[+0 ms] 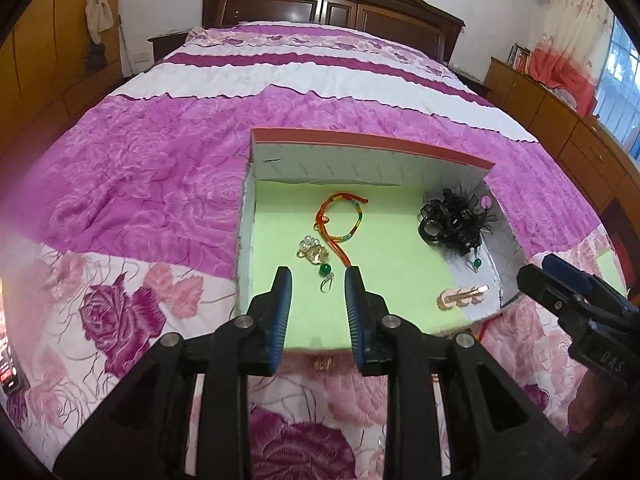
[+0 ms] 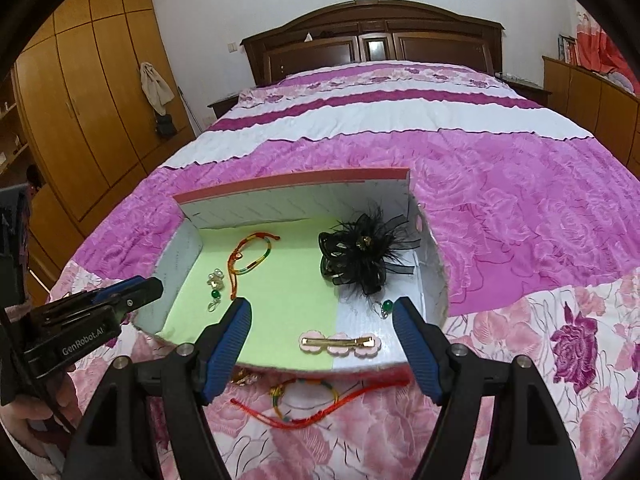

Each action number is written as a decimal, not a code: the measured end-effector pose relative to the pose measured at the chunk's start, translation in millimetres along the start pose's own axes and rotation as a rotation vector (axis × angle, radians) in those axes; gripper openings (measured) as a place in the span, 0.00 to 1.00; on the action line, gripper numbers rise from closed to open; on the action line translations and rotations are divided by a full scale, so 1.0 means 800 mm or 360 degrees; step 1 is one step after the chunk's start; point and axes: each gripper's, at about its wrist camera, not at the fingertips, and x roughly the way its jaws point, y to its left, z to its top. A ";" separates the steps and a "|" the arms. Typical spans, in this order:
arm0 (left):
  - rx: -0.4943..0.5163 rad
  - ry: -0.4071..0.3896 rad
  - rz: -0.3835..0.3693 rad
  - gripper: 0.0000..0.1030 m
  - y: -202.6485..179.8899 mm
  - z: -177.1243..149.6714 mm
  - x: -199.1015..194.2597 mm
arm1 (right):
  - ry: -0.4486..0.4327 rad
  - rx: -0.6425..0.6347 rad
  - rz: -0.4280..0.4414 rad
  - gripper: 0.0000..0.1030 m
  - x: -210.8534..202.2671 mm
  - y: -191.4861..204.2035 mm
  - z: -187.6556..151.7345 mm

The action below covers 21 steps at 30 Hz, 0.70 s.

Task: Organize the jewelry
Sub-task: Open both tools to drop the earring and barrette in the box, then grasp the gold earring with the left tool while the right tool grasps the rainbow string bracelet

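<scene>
The left gripper (image 1: 318, 276) hangs over the near edge of the shallow cardboard box lined with pale green paper (image 1: 372, 148), its blue-padded jaws parted with nothing between them. Just ahead of its tips lies the green bead earring with a silver clip (image 1: 326, 276), with the gold and pearl brooch (image 1: 312, 252) a little further ahead to the left, and the red, green and yellow braided cord bracelet (image 1: 340, 216) beyond. The right gripper (image 2: 322, 308) holds its jaws wide and empty; the pink flower hair clip with a gold bar (image 2: 340, 344) lies between its fingers, untouched. Ahead of its right finger sit a second green bead earring (image 2: 384, 307) and the black feathered hair claw (image 2: 364, 254). Beneath it, outside the box on the floral bedspread (image 2: 520, 208), lies a second braided red cord bracelet (image 2: 304, 404)
</scene>
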 end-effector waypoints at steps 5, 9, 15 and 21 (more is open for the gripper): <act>-0.0016 0.0011 -0.0012 0.19 0.001 -0.011 -0.009 | -0.0015 0.0014 -0.0010 0.73 -0.018 -0.003 -0.008; -0.0016 0.0026 -0.0022 0.19 -0.001 -0.021 -0.012 | -0.0013 0.0031 -0.0024 0.73 -0.029 -0.008 -0.017; -0.0014 0.0077 -0.0034 0.19 -0.005 -0.040 -0.009 | 0.0016 0.0061 -0.0035 0.73 -0.037 -0.017 -0.038; -0.0011 0.0143 -0.0040 0.19 -0.010 -0.056 0.006 | 0.0059 0.0099 -0.0040 0.73 -0.037 -0.027 -0.055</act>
